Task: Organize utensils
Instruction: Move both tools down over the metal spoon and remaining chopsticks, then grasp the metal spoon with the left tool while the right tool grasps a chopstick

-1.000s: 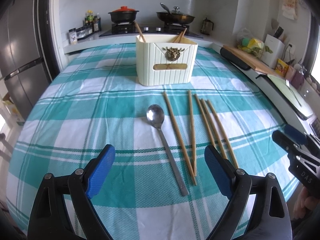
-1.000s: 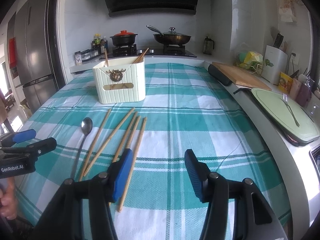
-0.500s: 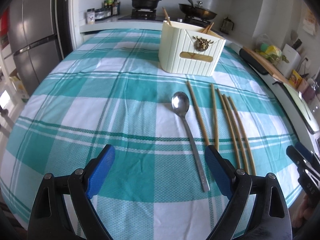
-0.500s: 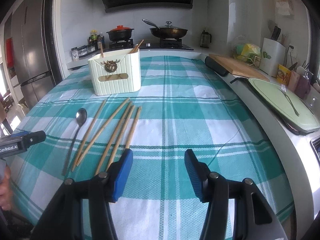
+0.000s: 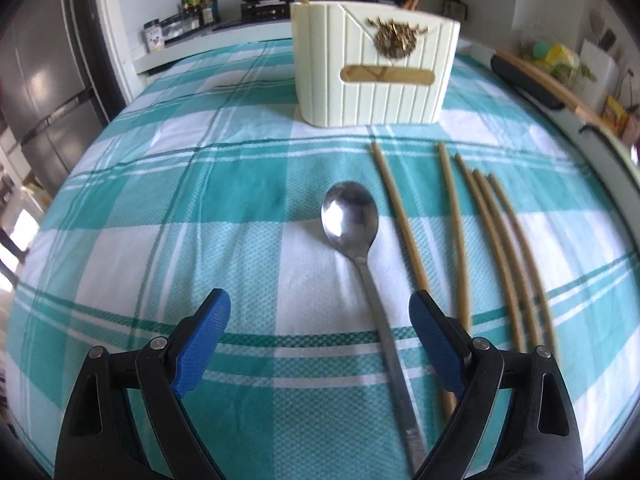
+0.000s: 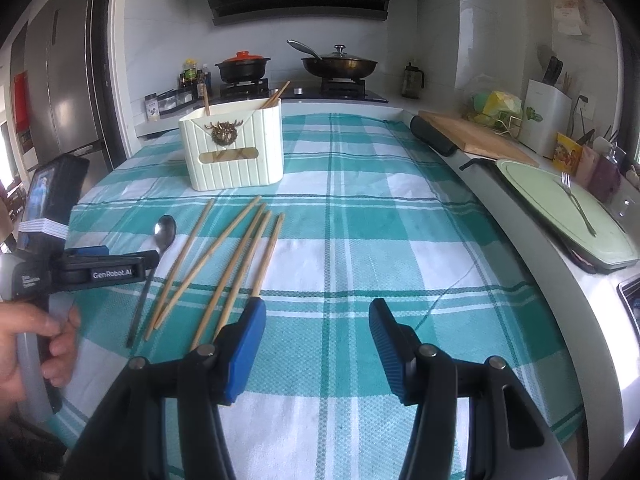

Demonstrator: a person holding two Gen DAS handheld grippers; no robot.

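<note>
flanking the spoon (image 5: 350, 216), five chopsticks (image 5: 454, 216), perhaps touching.

tablecloth (image 5: 240, 208): teal-and-white plaid, thin dark green lines. utensil holder (image 5: 372, 68): cream, vertical ribbing, bronze-gold emblem, tan slot. spoon (image 5: 352, 220): shiny silver. chopsticks (image 5: 496, 240): light tan wood. left hand-held gripper (image 5: 320, 344): black frame, blue textured pads. right hand-held gripper (image 6: 318, 350): same black and blue. pot lid (image 6: 243, 55): red-orange. cutting board (image 6: 560, 208): pale green.

On cloth: 1 spoon (image 5: 350, 216), 5 chopsticks (image 5: 454, 232); 1 cream holder (image 5: 372, 64).
</note>
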